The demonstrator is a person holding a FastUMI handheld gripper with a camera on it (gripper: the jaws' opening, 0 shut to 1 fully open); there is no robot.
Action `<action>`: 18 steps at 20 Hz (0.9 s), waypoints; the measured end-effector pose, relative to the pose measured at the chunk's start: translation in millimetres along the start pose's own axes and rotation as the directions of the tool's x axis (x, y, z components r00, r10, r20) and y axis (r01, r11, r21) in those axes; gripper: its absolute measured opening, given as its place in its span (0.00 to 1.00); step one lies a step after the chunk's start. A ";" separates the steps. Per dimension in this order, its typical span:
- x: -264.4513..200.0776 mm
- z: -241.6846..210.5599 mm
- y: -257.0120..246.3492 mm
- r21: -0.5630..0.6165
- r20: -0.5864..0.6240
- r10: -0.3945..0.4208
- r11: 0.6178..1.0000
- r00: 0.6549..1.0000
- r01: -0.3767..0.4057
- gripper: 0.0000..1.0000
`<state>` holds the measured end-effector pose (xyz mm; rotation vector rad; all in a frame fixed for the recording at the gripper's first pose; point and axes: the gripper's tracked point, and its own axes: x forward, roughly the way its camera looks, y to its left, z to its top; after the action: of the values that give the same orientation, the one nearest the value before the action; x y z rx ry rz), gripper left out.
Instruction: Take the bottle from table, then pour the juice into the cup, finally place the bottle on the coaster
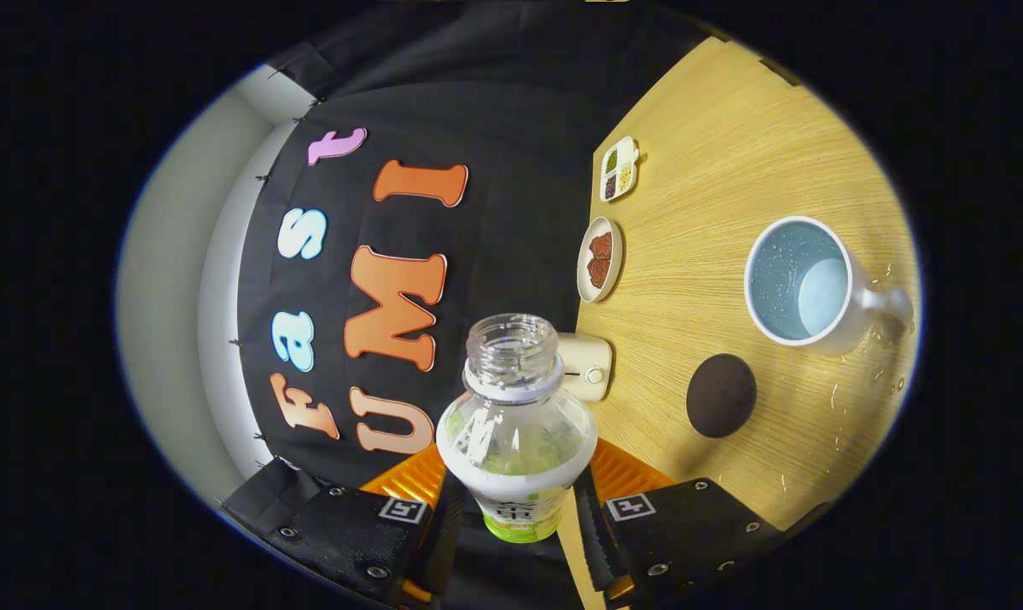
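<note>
Your gripper (516, 508) is clenched on the clear plastic bottle with a green-and-white label (516, 440): both black fingers (450, 517) press its sides, the bottle sitting between them. The bottle's mouth is uncapped and open. You hold the tool rolled, so the light wooden table (732, 169) runs tilted up one side of the view.

Beyond the fingers on the table: a round dark coaster (721, 395), bare. Near it, farther out, a white mug with a pale blue inside (804, 284); no liquid can be made out in it. Small droplets or specks lie on the wood around the mug.

Along the table's far edge: a cream box with a knob (586, 366), a small white dish with brown pieces (599, 258), a divided white tray (619, 169).
</note>
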<state>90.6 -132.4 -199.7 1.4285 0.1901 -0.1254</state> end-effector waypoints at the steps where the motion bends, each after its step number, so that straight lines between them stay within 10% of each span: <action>1: 1.3 0.7 -0.6 0.012 0.000 0.000 1.000 1.000 0.000 0.62; 18: 6.3 12.9 6.2 0.142 0.006 0.009 0.990 1.000 -0.010 0.62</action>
<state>98.7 -144.1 -193.2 1.5708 0.1724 -0.1371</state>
